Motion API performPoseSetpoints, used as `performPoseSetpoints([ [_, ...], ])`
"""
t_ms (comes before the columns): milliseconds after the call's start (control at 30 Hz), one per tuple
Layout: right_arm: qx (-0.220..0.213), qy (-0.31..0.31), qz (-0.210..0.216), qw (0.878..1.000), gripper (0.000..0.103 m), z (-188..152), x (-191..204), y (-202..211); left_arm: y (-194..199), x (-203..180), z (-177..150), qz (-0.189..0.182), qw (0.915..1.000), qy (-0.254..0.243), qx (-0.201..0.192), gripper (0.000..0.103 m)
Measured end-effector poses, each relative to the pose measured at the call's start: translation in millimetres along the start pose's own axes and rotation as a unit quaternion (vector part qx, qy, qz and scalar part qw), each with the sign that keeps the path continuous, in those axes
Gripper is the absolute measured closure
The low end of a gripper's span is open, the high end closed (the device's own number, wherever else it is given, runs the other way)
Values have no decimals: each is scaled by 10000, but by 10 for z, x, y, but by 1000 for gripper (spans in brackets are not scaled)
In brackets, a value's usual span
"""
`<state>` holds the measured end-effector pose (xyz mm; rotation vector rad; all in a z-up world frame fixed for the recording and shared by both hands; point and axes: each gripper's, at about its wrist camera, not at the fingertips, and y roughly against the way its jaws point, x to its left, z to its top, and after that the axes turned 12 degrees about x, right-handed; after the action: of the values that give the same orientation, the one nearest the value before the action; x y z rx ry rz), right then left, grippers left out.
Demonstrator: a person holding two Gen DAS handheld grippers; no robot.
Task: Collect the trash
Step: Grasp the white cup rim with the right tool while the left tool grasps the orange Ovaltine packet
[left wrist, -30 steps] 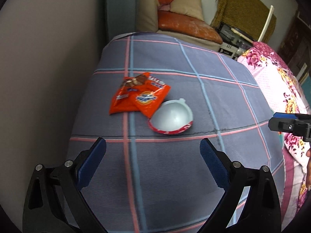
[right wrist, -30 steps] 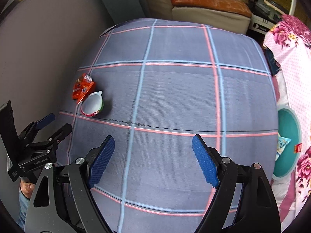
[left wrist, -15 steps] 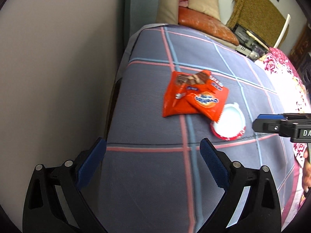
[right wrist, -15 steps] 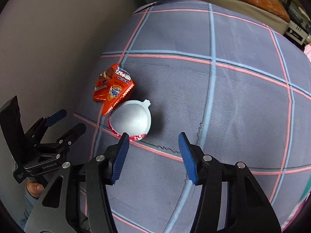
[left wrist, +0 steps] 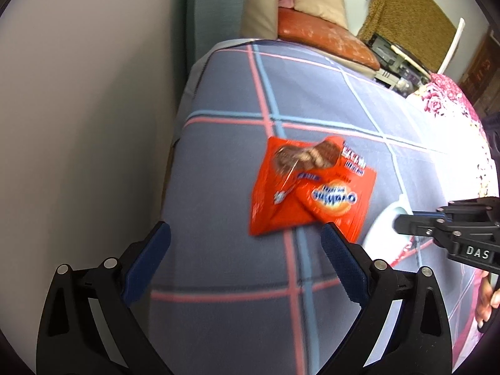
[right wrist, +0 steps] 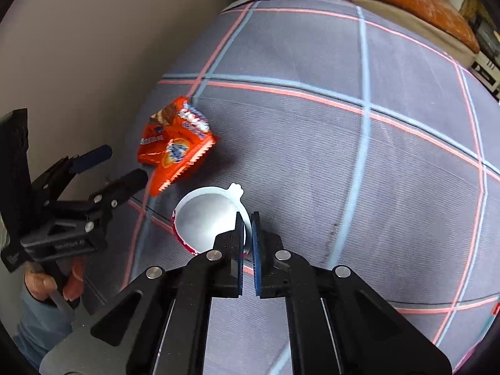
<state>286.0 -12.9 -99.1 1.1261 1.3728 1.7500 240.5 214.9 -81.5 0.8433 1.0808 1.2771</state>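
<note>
Meanwhile the right gripper [right wrist: 247, 234] had its jaws pinched narrow on the near rim of the white cup [right wrist: 209, 218], which sat on the plaid bedcover [right wrist: 359, 156]. Just beside it lay the orange snack wrapper [left wrist: 309, 187], flat, with the left gripper [left wrist: 245, 259] spread wide before it, empty
</note>
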Motion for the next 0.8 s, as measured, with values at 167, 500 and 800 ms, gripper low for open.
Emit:
performPoseSetpoints([
  [167,-134,-140,-133,9997,98,-94,-178,127,-95,-161,164,-51,9997,-246,-25,22],
  [500,-333,-501,-152,9981,98,-296,-648,292,-242,-561,279,-63,9978,-652,-6,85],
  [800,-582,-818,-162,9948,98,-507,-952,465,-192,-933,199,81,9975,-695,-4,88],
])
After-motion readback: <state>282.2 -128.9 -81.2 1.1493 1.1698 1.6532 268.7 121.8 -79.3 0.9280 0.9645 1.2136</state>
